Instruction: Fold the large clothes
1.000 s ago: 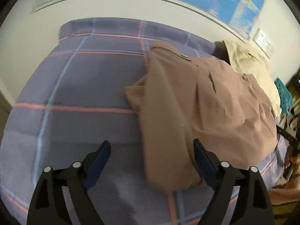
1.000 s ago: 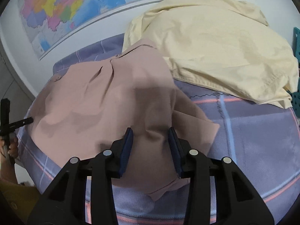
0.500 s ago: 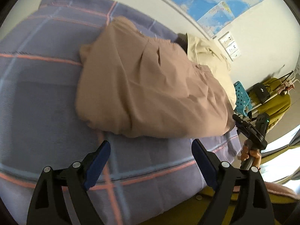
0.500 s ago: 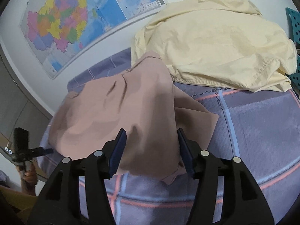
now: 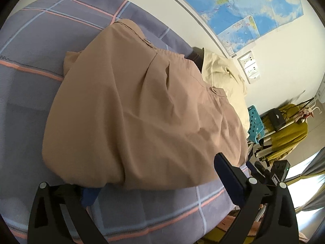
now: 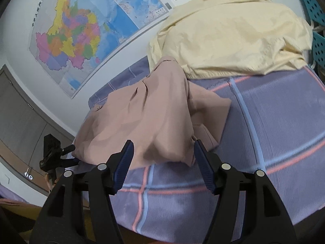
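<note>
The folded tan cotton shirt (image 5: 142, 109) lies on the purple plaid sheet (image 6: 284, 122). The left gripper (image 5: 158, 174), jaws just widened, straddles its near hem unclamped; the right gripper's (image 6: 162, 160) jaws, gaping after opening, frame its corner.

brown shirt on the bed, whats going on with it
A person with tongs in each hand is folding the brown shirt on a plaid bedsheet. It lies bunched, partly folded. The left tongs stand wide open at its near edge, one finger tucked under the hem. The right tongs have just been opening and hold nothing, the shirt's edge loose between them. A cream garment waits behind.
</note>
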Demonstrator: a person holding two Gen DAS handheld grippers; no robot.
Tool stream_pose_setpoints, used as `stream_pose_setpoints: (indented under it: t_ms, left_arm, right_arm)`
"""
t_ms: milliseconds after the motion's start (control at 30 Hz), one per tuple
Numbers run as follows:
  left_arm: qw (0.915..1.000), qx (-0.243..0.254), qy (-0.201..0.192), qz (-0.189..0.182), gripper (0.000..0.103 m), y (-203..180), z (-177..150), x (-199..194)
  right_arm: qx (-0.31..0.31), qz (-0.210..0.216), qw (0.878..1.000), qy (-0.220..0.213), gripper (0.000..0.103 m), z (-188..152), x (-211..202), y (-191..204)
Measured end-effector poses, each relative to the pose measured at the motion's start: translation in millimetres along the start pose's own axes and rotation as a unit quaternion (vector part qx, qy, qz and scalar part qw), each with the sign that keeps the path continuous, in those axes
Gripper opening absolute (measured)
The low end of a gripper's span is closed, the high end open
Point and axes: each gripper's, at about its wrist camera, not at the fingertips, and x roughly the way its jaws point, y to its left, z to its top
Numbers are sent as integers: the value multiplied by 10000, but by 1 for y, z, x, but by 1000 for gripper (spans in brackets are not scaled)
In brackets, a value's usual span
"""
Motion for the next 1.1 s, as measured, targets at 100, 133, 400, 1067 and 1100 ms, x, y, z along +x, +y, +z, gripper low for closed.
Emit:
stream_pose_setpoints:
  t_ms: [100,133,400,1067,1100]
  left_arm:
    - [9997,123,-14,231,96,-7,1,2]
    - [9992,200,-16,345,96,-10,1,5]
    - [9931,582,-63,1019,96,-25,-3,13]
    - [9855,880,-46,1453,96,-34,-4,20]
    - [9854,882,-45,1454,96,-34,-4,20]
  right_arm:
    - [-25,-15,10000,-34,61,-3,-2,1]
    - [-70,-21,10000,-36,61,-3,-1,3]
    - [-306,-501,9980,241,64,-3,33,4]
    - [-622,-725,9950,307,54,10,52,4]
    - [-705,-775,9941,294,44,11,53,6]
